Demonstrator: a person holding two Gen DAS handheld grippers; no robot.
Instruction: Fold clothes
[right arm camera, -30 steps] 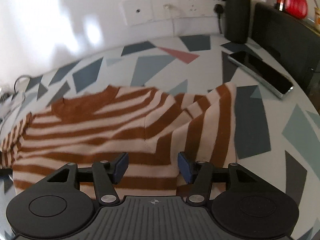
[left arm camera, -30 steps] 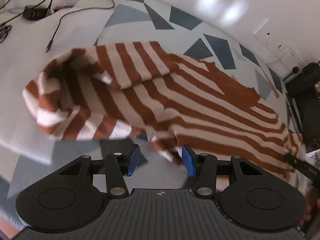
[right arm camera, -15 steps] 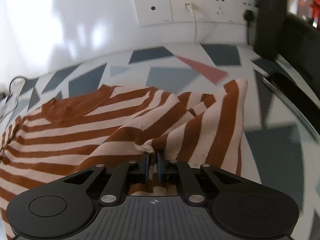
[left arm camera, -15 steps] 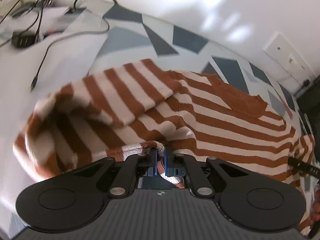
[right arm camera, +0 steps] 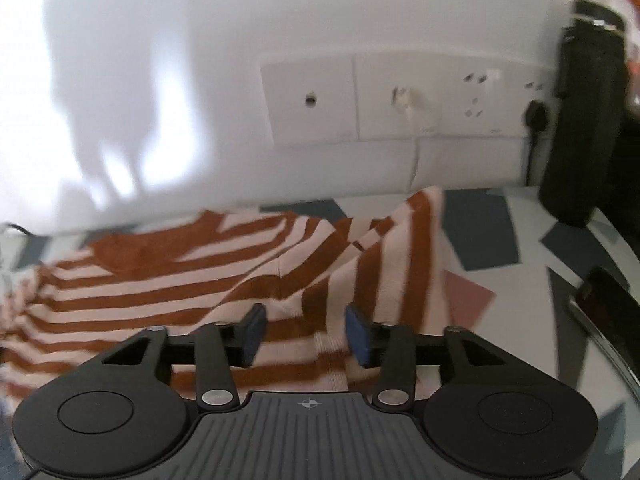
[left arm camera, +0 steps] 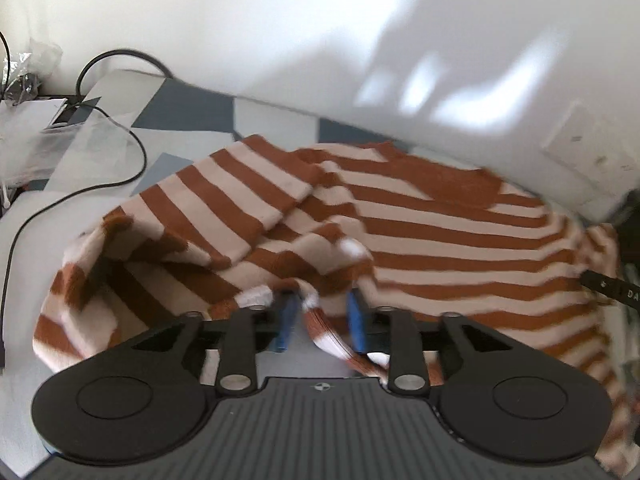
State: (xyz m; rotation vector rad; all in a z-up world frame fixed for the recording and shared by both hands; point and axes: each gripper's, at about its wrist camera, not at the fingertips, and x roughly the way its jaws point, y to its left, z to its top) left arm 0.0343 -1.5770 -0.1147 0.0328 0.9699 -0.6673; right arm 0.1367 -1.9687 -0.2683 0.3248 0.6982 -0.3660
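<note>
Rust-brown and cream stripes on a grey-blue patterned top

The sweater (left arm camera: 420, 216) carries broad bands of rust brown and pale cream – its neckline a solid rust band. Under it, the table (right arm camera: 532, 264) is off-white, scattered with slate-blue and grey angular shapes and one dusty-pink piece. Both the left gripper (left arm camera: 322, 320) and right gripper (right arm camera: 306, 334) are matte black with blue pads (left arm camera: 287, 322). The wall (left arm camera: 280, 32) is white, the socket plates (right arm camera: 360, 100) white too – a black cable (left arm camera: 120, 182) crosses the table.

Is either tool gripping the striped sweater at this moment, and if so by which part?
Neither. The left tool and right tool both stand open; the striped sweater has hem fabric lying loose between their fingers.
</note>
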